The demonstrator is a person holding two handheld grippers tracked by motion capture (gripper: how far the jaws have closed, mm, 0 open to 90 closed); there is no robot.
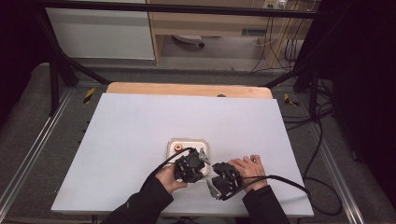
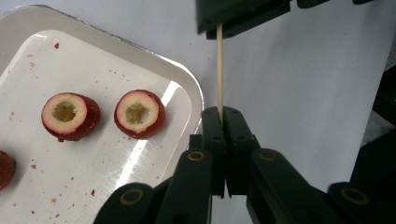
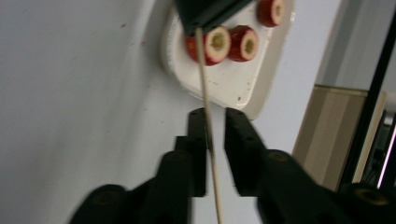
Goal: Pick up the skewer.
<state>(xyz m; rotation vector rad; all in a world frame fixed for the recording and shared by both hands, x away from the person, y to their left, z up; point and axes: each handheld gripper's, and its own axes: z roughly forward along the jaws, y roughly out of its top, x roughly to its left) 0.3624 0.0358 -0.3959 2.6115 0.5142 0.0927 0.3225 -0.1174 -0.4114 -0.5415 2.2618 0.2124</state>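
Observation:
A thin wooden skewer runs between my two grippers just off the tray's corner. My left gripper is shut on one end of it, with its jaws pressed together around the stick. My right gripper stands open: its jaws are slightly apart and the skewer passes between them, close to one jaw. In the high view the left gripper and the right gripper face each other at the table's near middle. Red cored fruit pieces lie on a white tray.
The small white tray sits on the pale table sheet just beyond the grippers, with a third fruit piece on it. Black cables trail from both grippers towards the table's near edge. A wooden board edge borders the far side.

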